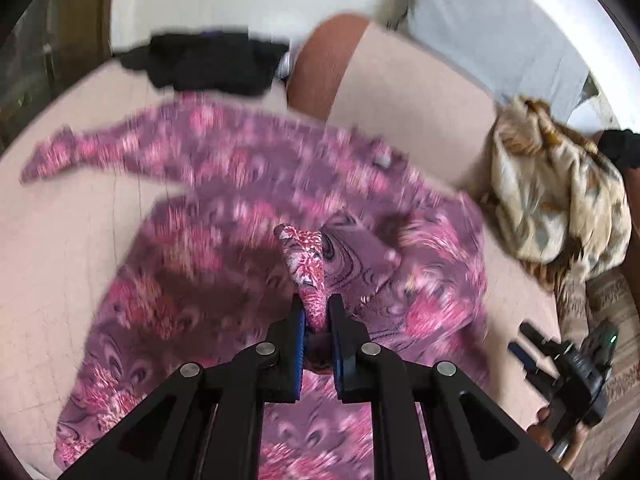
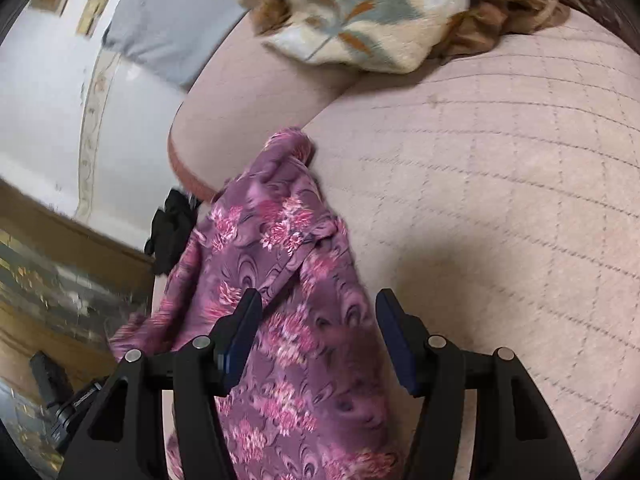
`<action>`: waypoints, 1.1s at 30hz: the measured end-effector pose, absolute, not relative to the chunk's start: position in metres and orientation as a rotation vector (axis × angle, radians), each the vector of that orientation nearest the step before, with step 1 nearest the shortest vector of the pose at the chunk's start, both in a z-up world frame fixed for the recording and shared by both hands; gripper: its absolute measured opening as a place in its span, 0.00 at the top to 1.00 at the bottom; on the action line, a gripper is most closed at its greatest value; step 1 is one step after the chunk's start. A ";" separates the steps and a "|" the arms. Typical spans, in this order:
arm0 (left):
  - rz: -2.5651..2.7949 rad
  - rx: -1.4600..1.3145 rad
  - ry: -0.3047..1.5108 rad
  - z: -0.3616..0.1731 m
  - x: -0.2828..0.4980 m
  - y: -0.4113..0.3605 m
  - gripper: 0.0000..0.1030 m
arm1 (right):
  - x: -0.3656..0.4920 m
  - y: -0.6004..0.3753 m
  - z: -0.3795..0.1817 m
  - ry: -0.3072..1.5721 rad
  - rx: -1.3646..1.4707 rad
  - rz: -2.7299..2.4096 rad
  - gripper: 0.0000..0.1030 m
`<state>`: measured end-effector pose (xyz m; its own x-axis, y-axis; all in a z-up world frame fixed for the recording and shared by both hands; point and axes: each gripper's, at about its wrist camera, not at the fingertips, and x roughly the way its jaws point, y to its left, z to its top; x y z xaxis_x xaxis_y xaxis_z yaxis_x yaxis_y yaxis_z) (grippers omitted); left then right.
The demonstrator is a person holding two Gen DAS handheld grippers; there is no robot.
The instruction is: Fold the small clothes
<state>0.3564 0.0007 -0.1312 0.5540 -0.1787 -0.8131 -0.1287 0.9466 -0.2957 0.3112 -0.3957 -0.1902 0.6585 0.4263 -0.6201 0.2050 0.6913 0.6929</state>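
While the left gripper pinches a bunched fold of the purple floral garment between its 2 blue-padded fingers, the rest of that cloth spreads out ahead of it and to both sides across the pale quilted bedcover. A long narrow part of the garment runs off to the far left of this gripper. Its picture is blurred, so finer detail of the print cannot be made out.

Beyond the garment, ahead and slightly left of the left gripper, a black cloth lies on the bedcover. Far to its right sits a crumpled cream and brown patterned cloth.

From the right wrist view, the right gripper stands with its jaws spread apart, holding nothing. The purple floral garment passes under and between its fingers, closer to the left finger, and runs forward to a bunched end. To this gripper's right lies bare quilted bedcover. Ahead of it, at the far edge, rests the cream patterned cloth; the black cloth lies ahead-left, just beside the garment.
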 end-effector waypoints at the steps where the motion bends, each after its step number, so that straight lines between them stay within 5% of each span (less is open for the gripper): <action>1: -0.028 -0.345 0.997 -0.140 0.354 0.006 0.90 | 0.311 -0.387 -0.189 0.879 0.816 0.179 0.42; 9: 0.044 -0.372 1.100 -0.176 0.345 0.045 0.75 | 0.321 -0.341 -0.201 0.986 0.728 0.229 0.39; 11: 0.063 -0.411 1.050 -0.160 0.346 0.057 0.42 | 0.329 -0.335 -0.201 1.017 0.724 0.229 0.39; 13: 0.035 -0.415 0.986 -0.147 0.349 0.061 0.25 | 0.339 -0.326 -0.195 1.054 0.681 0.186 0.39; 19: -0.098 -0.103 1.080 -0.164 0.405 0.020 0.19 | 0.368 -0.332 -0.207 1.083 0.797 0.159 0.39; 22: -0.161 -0.176 1.155 -0.192 0.420 0.019 0.21 | 0.369 -0.331 -0.223 1.047 0.841 0.195 0.39; 24: -0.171 -0.181 1.210 -0.208 0.420 0.011 0.39 | 0.366 -0.331 -0.237 1.019 0.831 0.177 0.47; 25: -0.137 -0.094 1.191 -0.206 0.418 0.003 0.57 | 0.368 -0.331 -0.238 1.021 0.837 0.159 0.54; 26: -0.140 -0.037 1.172 -0.204 0.416 -0.003 0.89 | 0.372 -0.331 -0.236 1.020 0.834 0.154 0.55; 29: -0.120 -0.102 1.139 -0.184 0.405 0.014 0.94 | 0.387 -0.325 -0.218 1.011 0.684 0.136 0.93; 33: 0.054 -0.265 0.986 -0.138 0.375 0.075 0.94 | 0.379 -0.331 -0.203 0.973 0.698 0.127 0.96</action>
